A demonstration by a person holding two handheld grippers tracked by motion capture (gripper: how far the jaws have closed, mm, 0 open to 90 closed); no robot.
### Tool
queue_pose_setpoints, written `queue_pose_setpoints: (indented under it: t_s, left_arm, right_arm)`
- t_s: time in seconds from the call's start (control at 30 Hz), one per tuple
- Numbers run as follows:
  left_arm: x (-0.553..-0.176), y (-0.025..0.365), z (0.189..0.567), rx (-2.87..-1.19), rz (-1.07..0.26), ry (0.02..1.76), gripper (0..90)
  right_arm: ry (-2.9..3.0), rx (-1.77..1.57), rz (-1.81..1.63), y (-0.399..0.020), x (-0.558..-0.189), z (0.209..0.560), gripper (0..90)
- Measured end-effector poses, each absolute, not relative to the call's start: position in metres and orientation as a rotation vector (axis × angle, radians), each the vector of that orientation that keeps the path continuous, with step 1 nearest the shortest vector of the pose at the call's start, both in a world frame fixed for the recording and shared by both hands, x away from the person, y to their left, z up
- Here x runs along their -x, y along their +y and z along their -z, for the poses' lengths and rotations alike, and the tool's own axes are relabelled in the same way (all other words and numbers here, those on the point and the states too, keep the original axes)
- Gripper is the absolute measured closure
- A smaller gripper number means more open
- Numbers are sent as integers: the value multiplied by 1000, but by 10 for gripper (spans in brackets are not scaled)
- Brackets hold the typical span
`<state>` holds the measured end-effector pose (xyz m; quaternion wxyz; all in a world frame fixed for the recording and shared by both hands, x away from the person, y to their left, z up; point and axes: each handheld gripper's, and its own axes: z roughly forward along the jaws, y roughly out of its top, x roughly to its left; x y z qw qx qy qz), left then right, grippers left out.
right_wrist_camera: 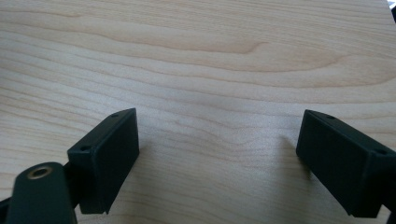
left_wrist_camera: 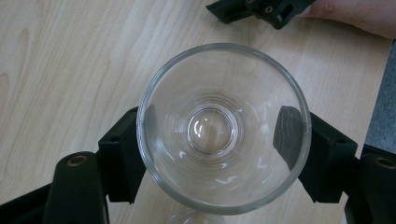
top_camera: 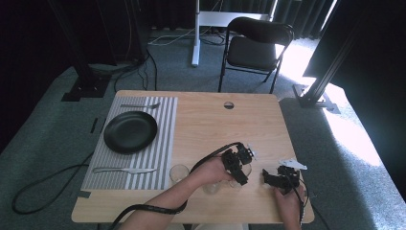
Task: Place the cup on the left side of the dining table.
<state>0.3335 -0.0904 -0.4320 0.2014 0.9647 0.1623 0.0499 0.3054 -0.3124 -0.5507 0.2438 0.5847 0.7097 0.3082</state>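
Observation:
A clear drinking glass (left_wrist_camera: 223,126) stands upright on the wooden table (right_wrist_camera: 196,56), seen from straight above in the left gripper view. My left gripper (left_wrist_camera: 212,137) is shut on it, with one black jaw against each side of its wall. In the high view the left gripper (top_camera: 238,165) is at the table's front right, held by a hand. My right gripper (top_camera: 281,179) sits just right of it near the front edge. Its jaws (right_wrist_camera: 217,154) stand wide open over bare wood with nothing between them.
A striped placemat (top_camera: 158,143) at the left carries a black plate (top_camera: 130,132), a fork (top_camera: 140,106) and a knife (top_camera: 123,170). A second glass (top_camera: 179,171) stands by the mat's right edge. Another glass rim (left_wrist_camera: 195,217) shows just under the left gripper. A chair (top_camera: 253,48) stands beyond the table.

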Motion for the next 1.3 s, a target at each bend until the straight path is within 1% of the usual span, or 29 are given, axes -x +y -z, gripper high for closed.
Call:
queue_pose_setpoints:
  t_s: [0.2, 0.53, 0.63, 1.3]
  left_arm:
    - [-341, -83, 430, -2694, -170, 483, 286]
    - [-351, -67, 430, -2681, -175, 560, 286]
    - [-354, -61, 429, -2684, -198, 573, 286]
    - [-371, -11, 417, -2638, -239, 725, 286]
  right_arm:
    - [1938, -1596, -842, -312, -305, 551, 126]
    - [1938, -1594, -842, -313, -305, 551, 126]
    - [1938, -1593, -841, -313, -306, 551, 126]
    - [1938, -1593, -842, -313, -306, 551, 126]
